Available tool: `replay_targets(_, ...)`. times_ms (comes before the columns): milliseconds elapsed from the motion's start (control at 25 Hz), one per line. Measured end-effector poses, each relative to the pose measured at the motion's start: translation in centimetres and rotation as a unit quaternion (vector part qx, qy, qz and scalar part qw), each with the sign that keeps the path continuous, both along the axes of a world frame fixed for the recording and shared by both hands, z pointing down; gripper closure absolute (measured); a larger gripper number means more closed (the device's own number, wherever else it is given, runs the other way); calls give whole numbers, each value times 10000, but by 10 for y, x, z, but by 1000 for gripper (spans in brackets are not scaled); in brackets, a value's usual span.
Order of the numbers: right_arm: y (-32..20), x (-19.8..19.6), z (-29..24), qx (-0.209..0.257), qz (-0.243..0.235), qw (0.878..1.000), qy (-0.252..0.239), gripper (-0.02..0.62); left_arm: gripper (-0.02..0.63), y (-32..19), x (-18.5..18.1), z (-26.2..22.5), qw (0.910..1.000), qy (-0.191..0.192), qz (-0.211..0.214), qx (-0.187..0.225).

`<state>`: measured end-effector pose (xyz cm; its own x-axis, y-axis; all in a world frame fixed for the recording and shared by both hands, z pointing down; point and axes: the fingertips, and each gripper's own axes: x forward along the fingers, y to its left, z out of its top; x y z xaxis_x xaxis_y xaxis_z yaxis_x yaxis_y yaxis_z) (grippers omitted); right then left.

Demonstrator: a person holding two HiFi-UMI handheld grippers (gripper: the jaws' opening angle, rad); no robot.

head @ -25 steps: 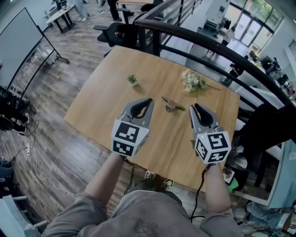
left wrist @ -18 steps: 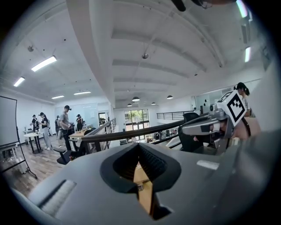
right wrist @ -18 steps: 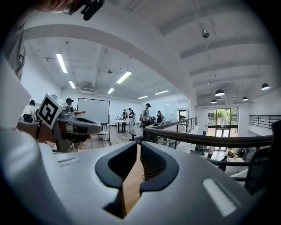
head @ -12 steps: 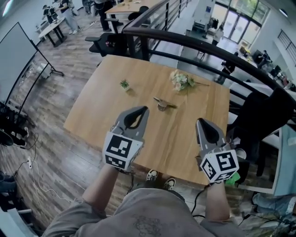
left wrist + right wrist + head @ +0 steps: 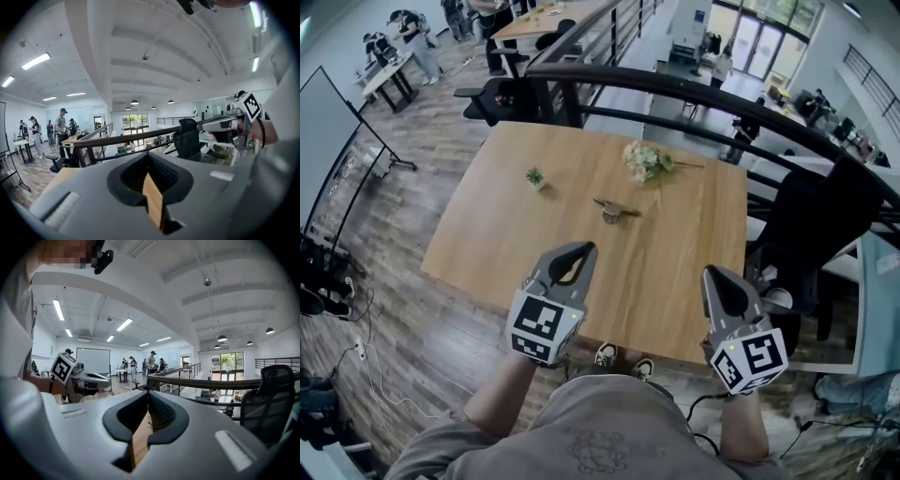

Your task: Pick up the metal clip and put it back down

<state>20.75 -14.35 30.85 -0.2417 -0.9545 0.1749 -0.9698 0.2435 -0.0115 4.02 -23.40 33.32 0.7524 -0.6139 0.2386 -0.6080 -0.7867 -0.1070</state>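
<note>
The metal clip (image 5: pixel 614 210) lies on the wooden table (image 5: pixel 675 253), near its middle, with nothing touching it. Both grippers hang at the table's near edge, well short of the clip. My left gripper (image 5: pixel 587 247) is shut and empty, its tips meeting over a strip of tabletop in its own view (image 5: pixel 149 155). My right gripper (image 5: pixel 712 273) has just been closing and now stands shut with nothing between its pads (image 5: pixel 149 394). Each gripper view shows the other gripper off to one side; neither shows the clip.
A bunch of pale flowers (image 5: pixel 646 161) and a small potted plant (image 5: pixel 534 176) lie on the table beyond the clip. A black railing (image 5: pixel 675 89) runs behind the table. A dark chair (image 5: pixel 811 230) stands at the right. A whiteboard (image 5: pixel 328 122) stands on the left floor.
Both grippers have drawn back from the clip toward the table's near edge, the right one further. The clip stays flat on the table.
</note>
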Motion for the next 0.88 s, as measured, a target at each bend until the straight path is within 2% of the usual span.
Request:
replay_targets(360, 18, 0, 17, -251, -34, 9996, -80, 583, 604, 16, 9, 7, 9998, -5, 97, -189)
replay_targets(880, 21, -12, 18, -241, -275, 9993, -7, 584, 604, 17, 10, -5, 10000, 45, 44, -22)
